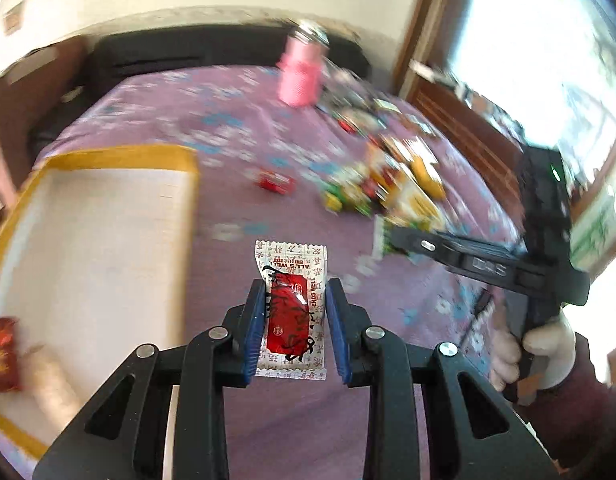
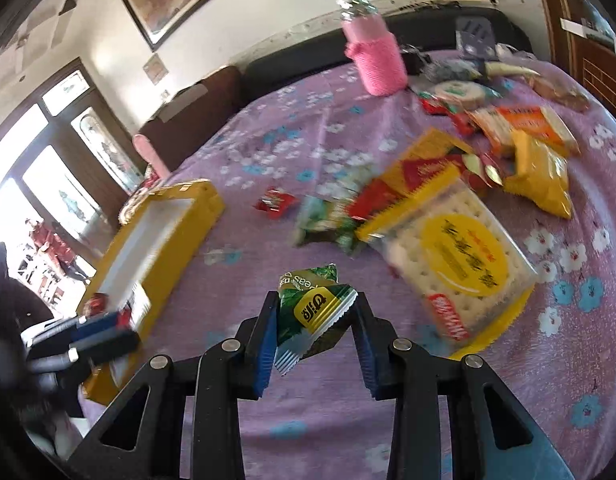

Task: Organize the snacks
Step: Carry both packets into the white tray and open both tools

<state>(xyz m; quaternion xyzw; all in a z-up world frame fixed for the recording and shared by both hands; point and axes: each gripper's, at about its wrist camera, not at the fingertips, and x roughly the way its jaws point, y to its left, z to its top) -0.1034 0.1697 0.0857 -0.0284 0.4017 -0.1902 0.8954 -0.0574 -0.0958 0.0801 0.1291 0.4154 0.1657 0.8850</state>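
My left gripper (image 1: 295,294) is shut on a red and white snack packet (image 1: 291,312), held above the purple tablecloth to the right of the yellow box (image 1: 119,160). The box has a white inside and holds a red packet (image 1: 1,354) at its near left. My right gripper (image 2: 316,308) is shut on a green snack packet (image 2: 312,312), held over the cloth near the snack pile. The right gripper also shows in the left wrist view (image 1: 392,240), and the left one in the right wrist view (image 2: 103,332) beside the yellow box (image 2: 175,236).
A pile of snacks lies on the cloth: a large cracker pack (image 2: 452,256), yellow bags (image 2: 540,176), orange packs (image 2: 536,124). A small red packet (image 2: 275,202) lies alone mid-table. A pink bottle (image 2: 374,56) stands at the far side. A dark sofa lies behind the table.
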